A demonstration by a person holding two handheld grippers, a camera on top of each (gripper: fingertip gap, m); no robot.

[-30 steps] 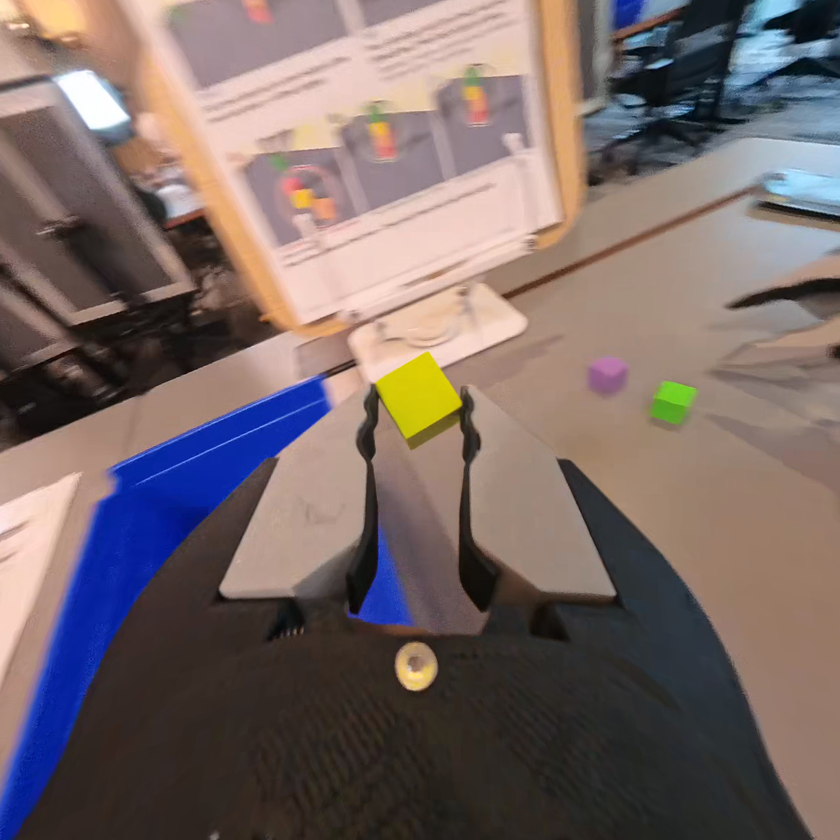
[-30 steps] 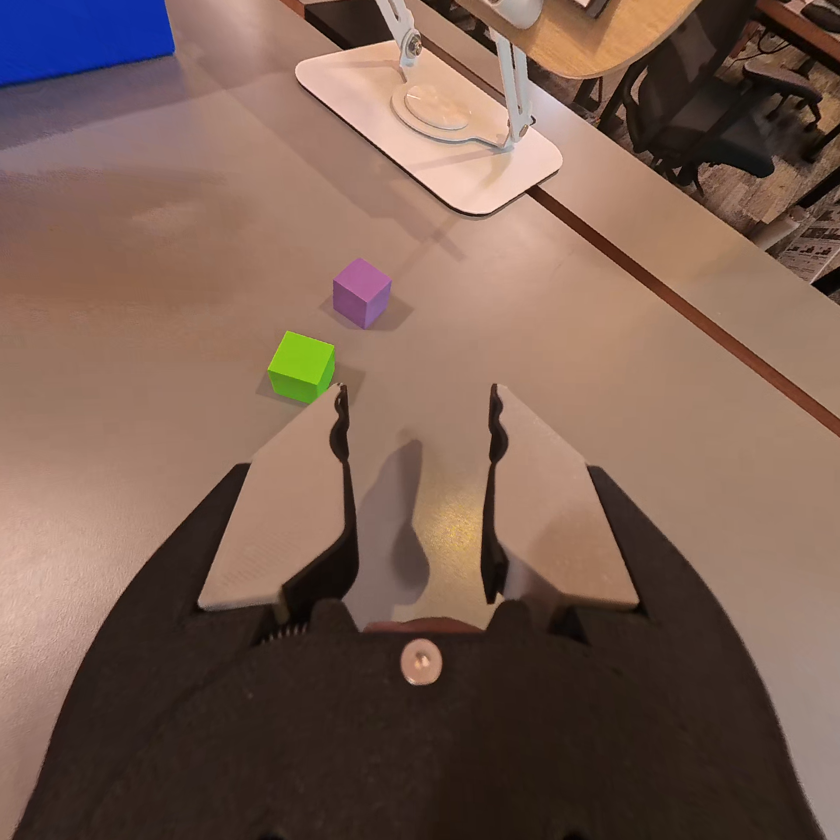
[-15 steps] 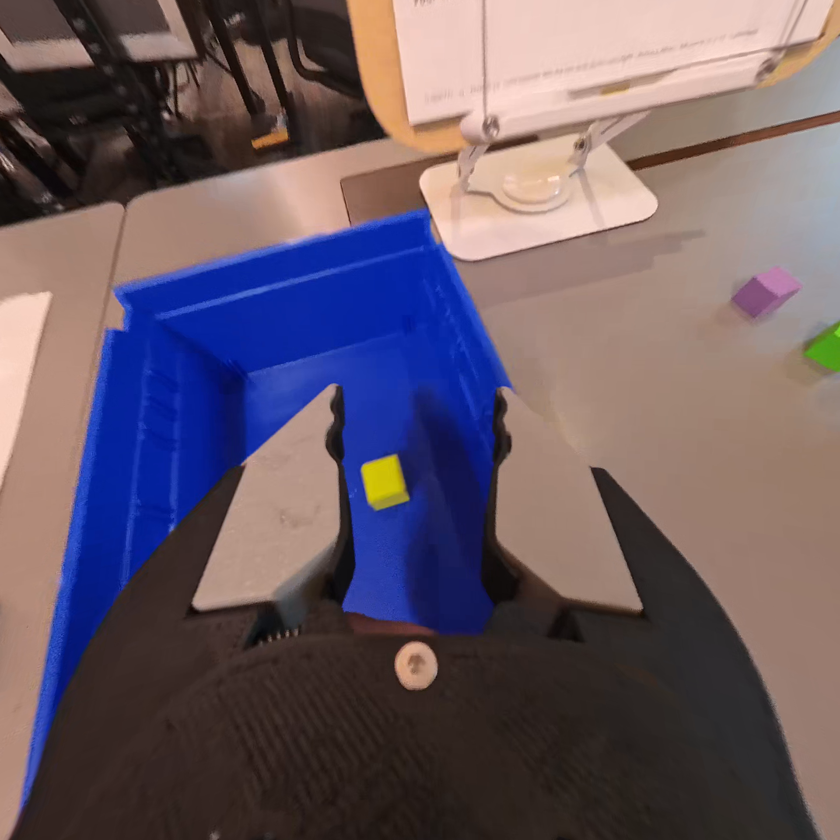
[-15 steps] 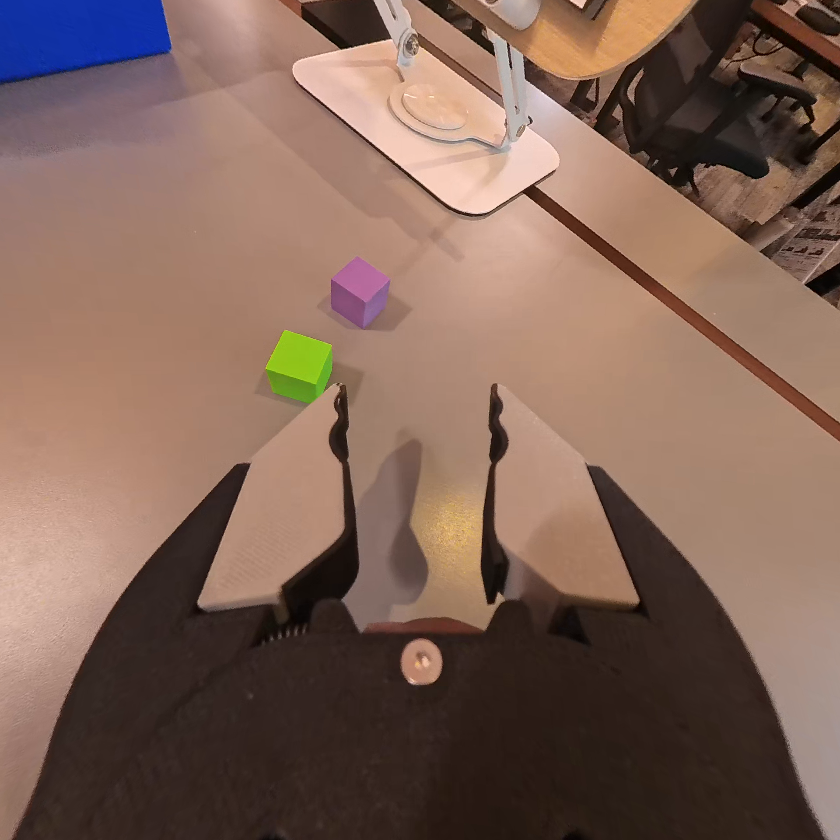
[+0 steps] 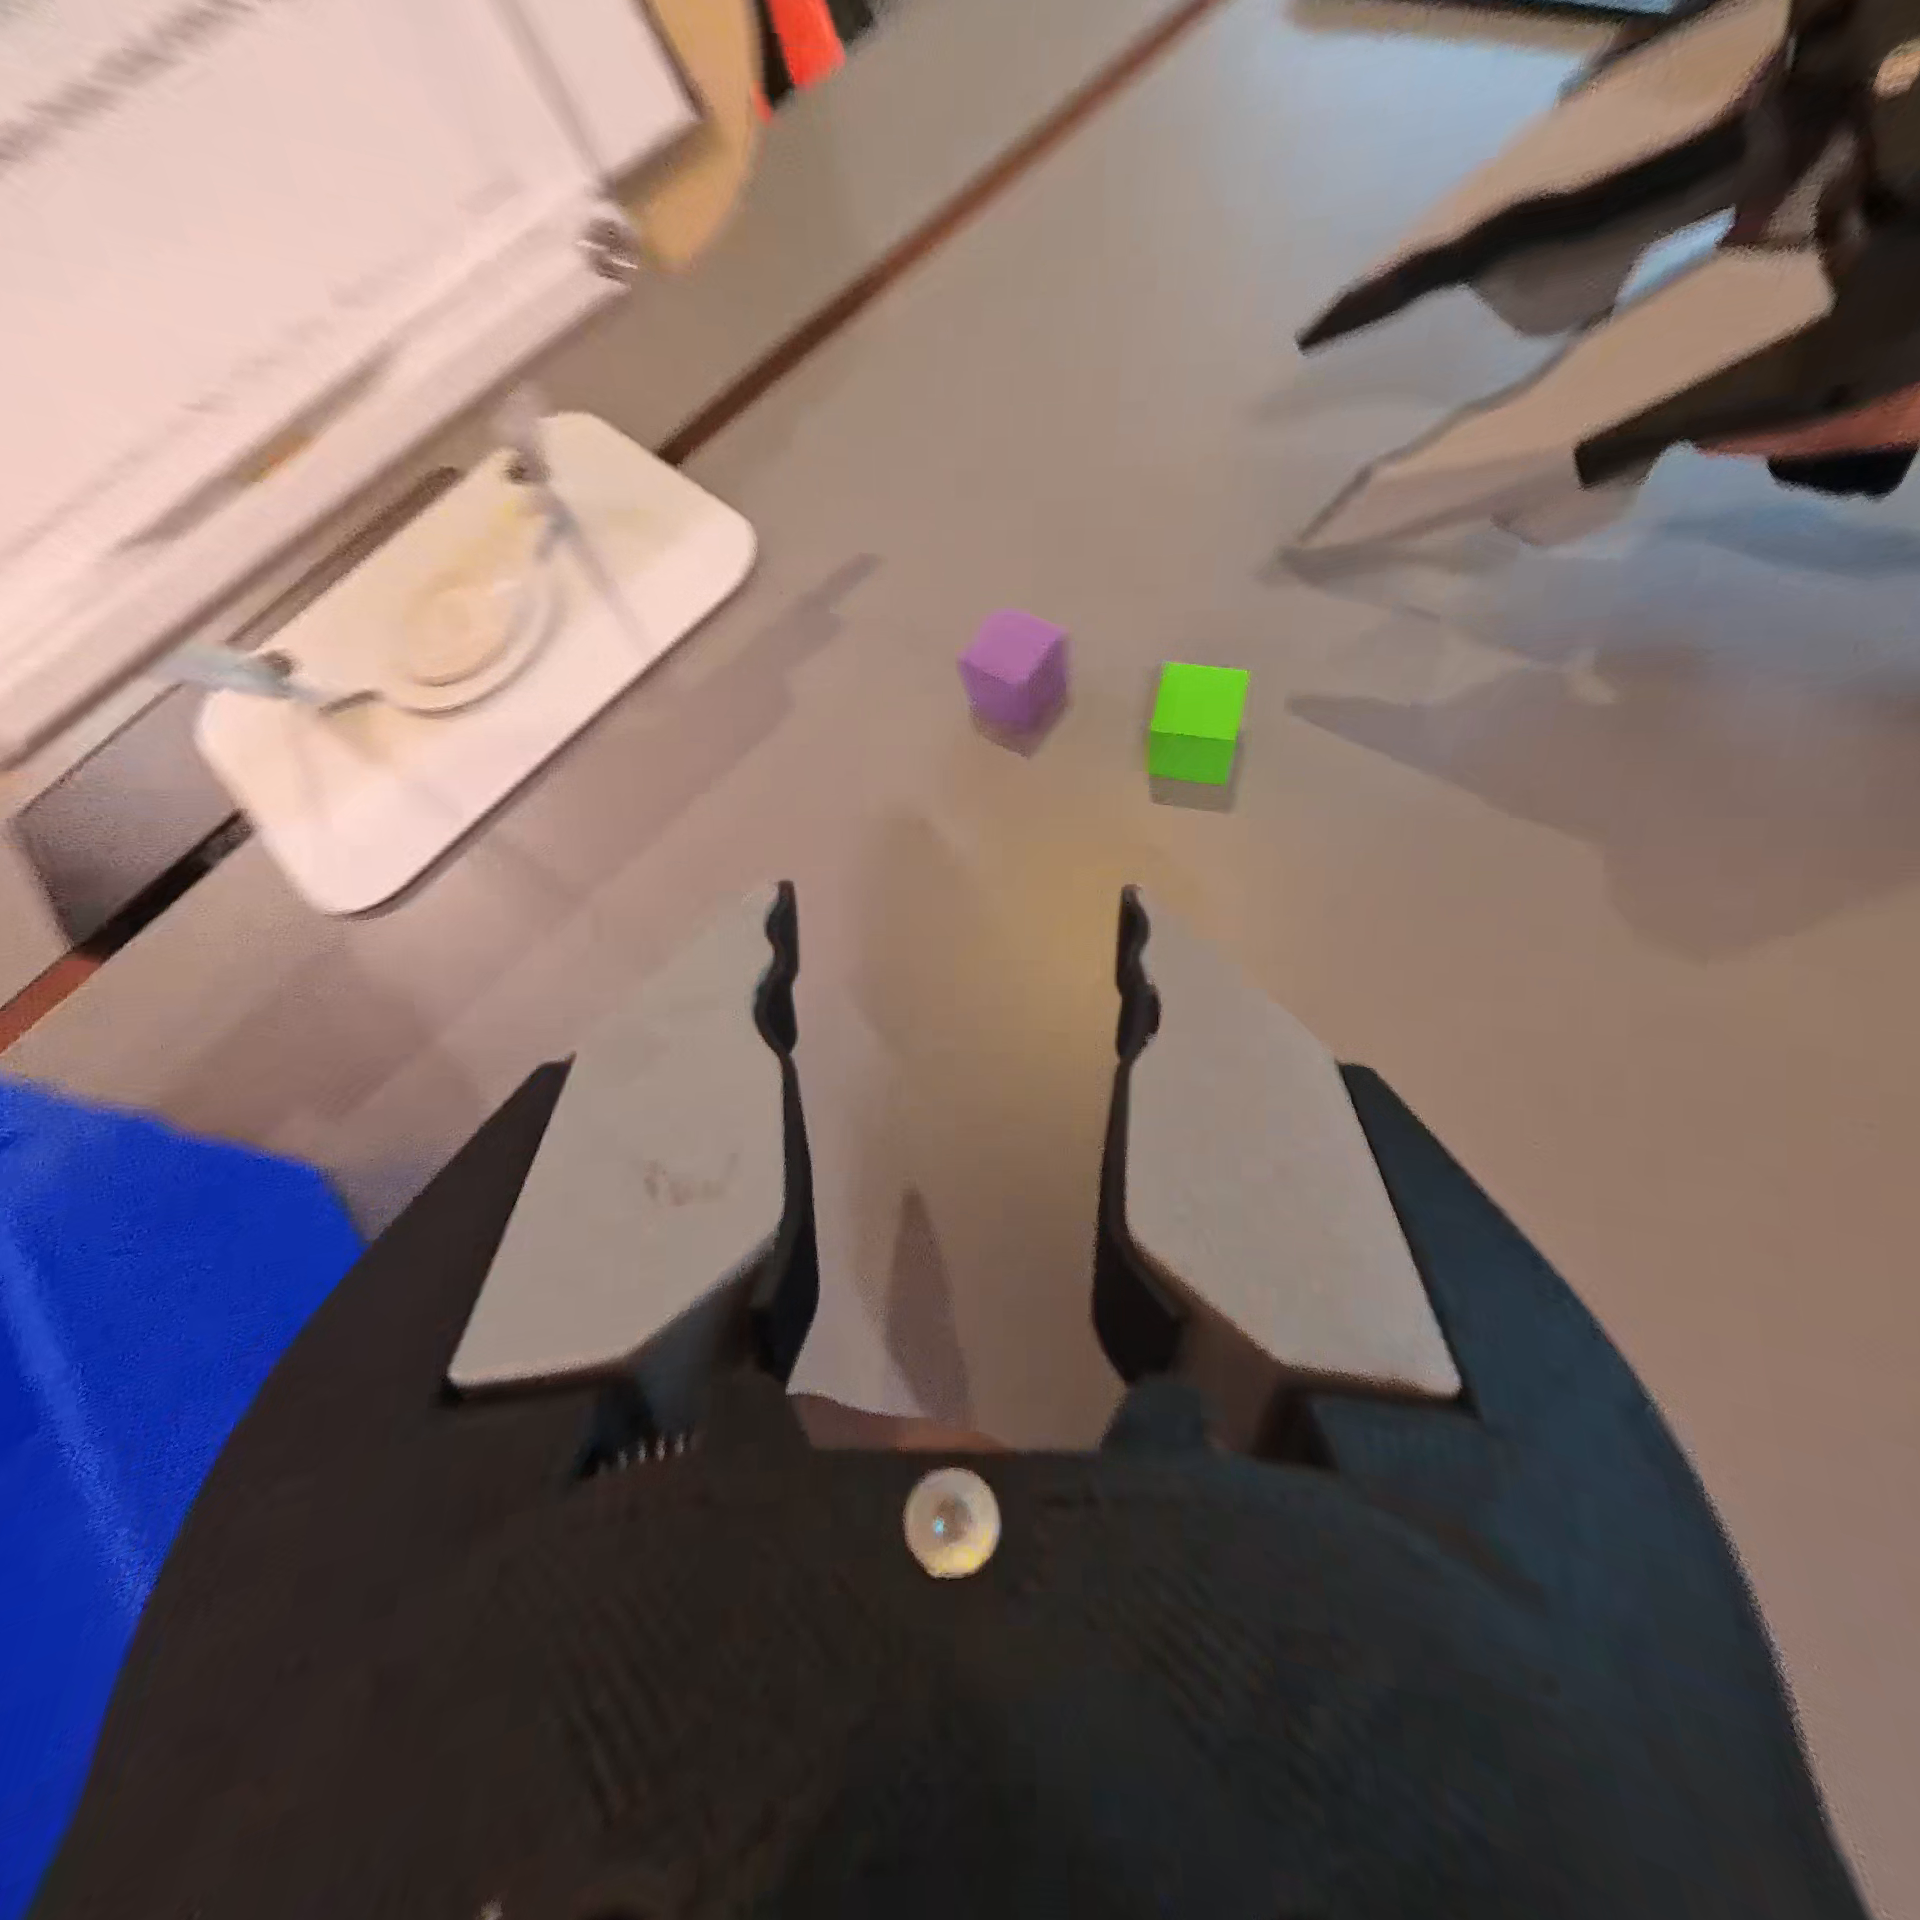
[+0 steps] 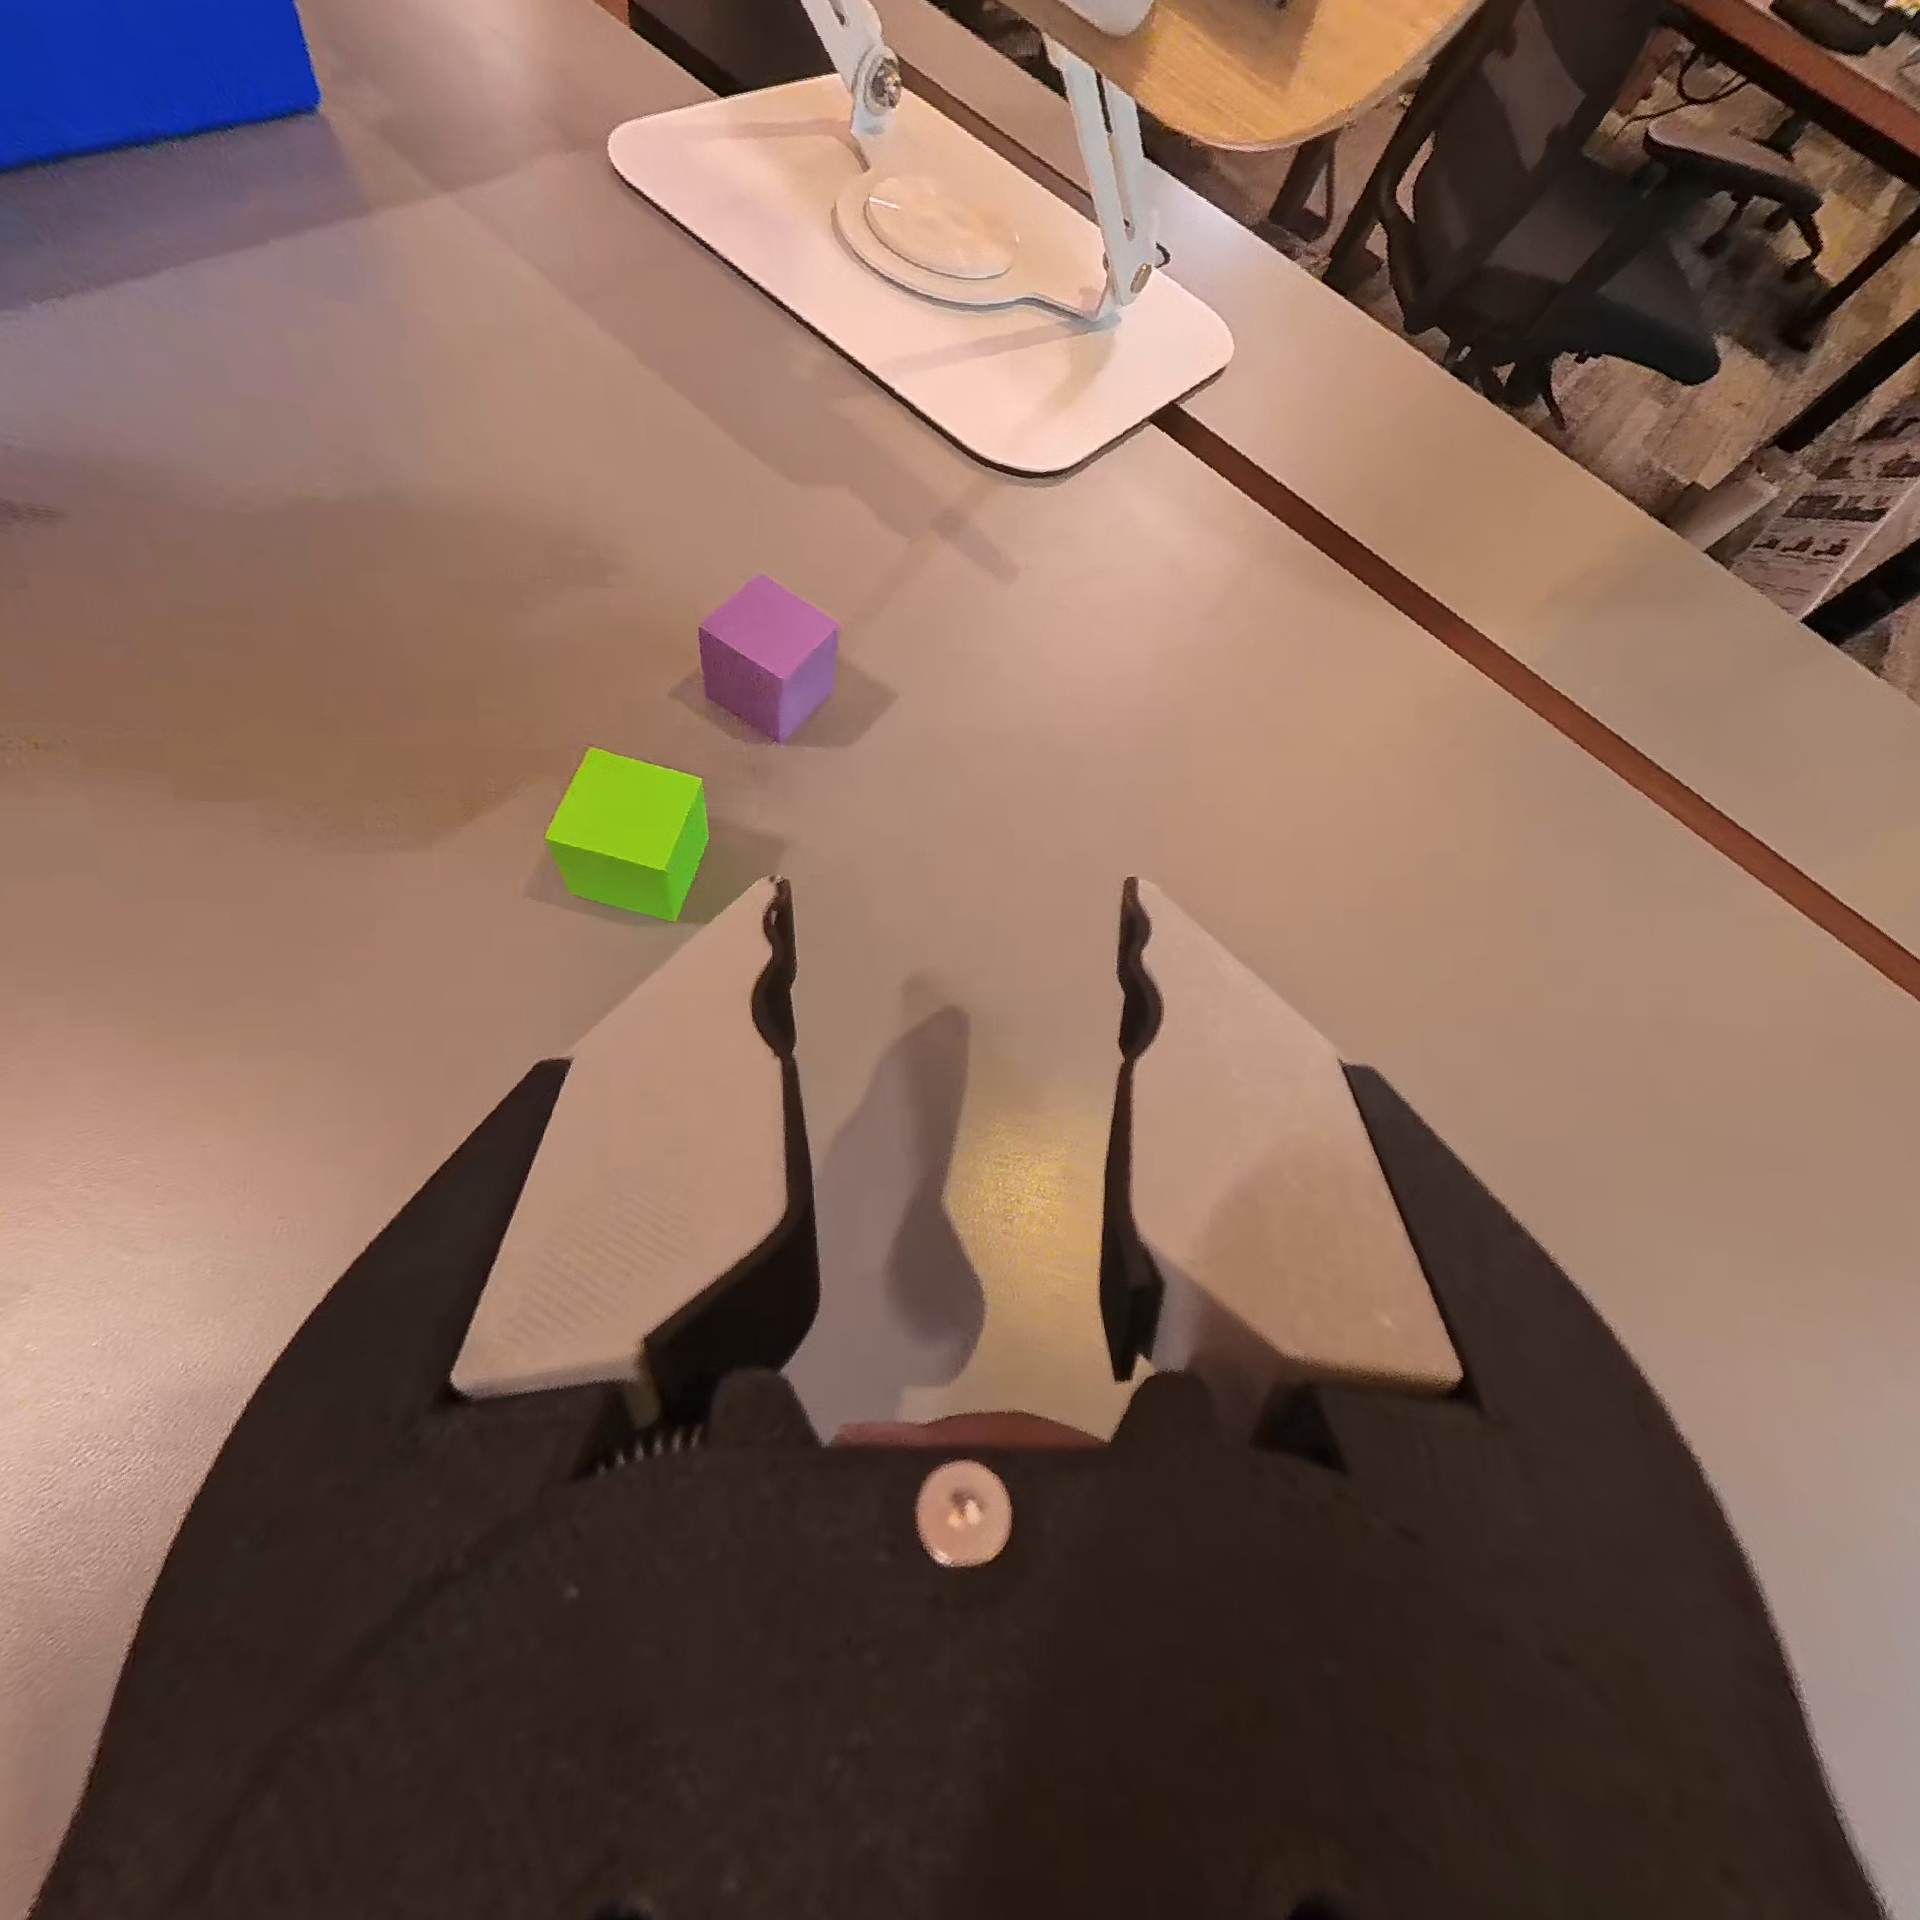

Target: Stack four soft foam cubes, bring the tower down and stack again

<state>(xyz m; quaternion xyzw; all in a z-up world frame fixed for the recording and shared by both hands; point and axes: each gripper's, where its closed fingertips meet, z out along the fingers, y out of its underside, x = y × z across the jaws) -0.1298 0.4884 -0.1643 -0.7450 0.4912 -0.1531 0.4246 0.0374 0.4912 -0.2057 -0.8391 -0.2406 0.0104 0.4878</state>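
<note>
A purple foam cube (image 5: 1013, 665) and a green foam cube (image 5: 1197, 720) sit side by side on the grey table, a small gap between them. They also show in the right wrist view, purple (image 6: 769, 655) and green (image 6: 629, 831). My left gripper (image 5: 956, 904) is open and empty, above the table short of the cubes. My right gripper (image 6: 956, 899) is open and empty, just right of the green cube; it also shows in the left wrist view (image 5: 1351, 416) at the upper right. The yellow cube is out of view.
A blue bin (image 5: 125, 1351) is at the left, with its corner also in the right wrist view (image 6: 135, 73). A white stand base (image 6: 914, 260) holding a board sits at the back beside a brown table seam (image 6: 1558, 707). Office chairs stand beyond the table. Between my right fingertips and the green foam cube (image 5: 1197, 720) there is roughly 5 centimetres. It is also in sight in the right wrist view (image 6: 583, 800).
My left gripper let the yellow cube drop into the blue bin, then swung right from over the bin to face the purple and green cubes. My right gripper has barely moved.
</note>
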